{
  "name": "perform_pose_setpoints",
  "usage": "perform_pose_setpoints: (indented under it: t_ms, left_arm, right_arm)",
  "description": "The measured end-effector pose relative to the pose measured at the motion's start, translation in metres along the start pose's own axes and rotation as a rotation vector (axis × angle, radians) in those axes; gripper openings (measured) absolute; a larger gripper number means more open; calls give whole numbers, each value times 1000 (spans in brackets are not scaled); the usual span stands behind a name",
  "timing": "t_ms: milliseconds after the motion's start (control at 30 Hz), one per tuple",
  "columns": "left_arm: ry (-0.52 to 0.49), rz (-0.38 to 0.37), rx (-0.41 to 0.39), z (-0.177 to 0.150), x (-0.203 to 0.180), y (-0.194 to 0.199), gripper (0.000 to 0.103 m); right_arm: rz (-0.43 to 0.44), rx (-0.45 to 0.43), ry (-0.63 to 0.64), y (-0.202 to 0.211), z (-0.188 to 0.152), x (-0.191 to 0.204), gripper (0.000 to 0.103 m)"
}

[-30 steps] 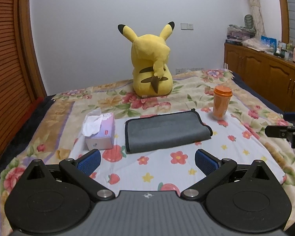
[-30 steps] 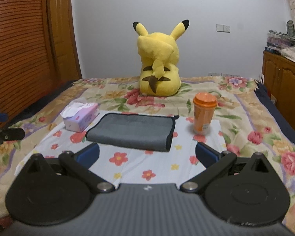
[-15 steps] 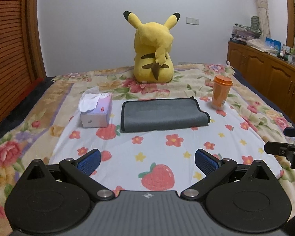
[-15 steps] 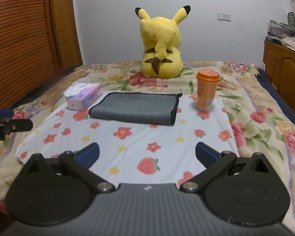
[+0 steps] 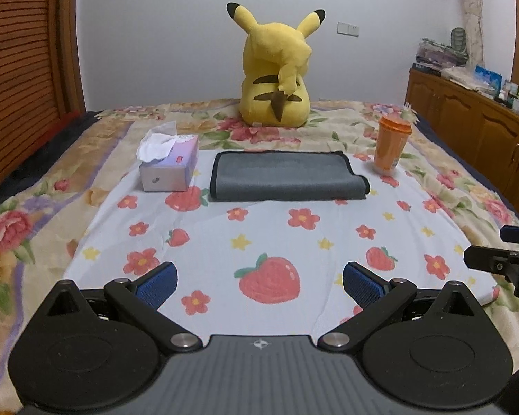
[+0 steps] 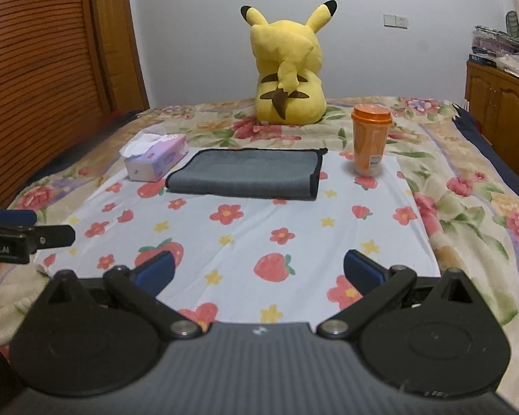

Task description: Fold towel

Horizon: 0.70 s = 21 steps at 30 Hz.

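Note:
A grey towel with black trim lies folded flat on the far part of a white flower-and-strawberry cloth; it also shows in the right wrist view. My left gripper is open and empty, held low over the cloth's near edge, well short of the towel. My right gripper is open and empty, likewise near the front edge. Each gripper's tip shows at the side of the other view: the right one, the left one.
A tissue box stands left of the towel and an orange lidded cup right of it. A yellow plush toy sits behind. Wooden cabinets line the right side and a slatted wooden door the left.
Both grippers have drawn back and dropped lower, so the towel now looks farther away. Both stay open and empty. The towel has not moved.

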<state>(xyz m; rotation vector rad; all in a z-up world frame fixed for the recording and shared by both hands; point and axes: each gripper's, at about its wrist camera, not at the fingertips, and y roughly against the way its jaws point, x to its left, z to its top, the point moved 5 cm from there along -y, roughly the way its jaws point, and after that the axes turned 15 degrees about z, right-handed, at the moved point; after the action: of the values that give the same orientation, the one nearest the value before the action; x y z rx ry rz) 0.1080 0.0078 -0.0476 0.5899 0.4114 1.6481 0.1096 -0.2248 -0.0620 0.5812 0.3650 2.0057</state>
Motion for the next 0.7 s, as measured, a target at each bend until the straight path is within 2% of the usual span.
perform_pose_setpoints:
  t_ms: [467,700]
  left_arm:
    - [7,12,3,-16,0,-7,103]
    - [0,45,-60,-10,2,1,103]
  right_arm:
    - [-57,-5,-23,-10,-11,-14,103]
    - [-64,-22,-7,-9,-10,-12,103]
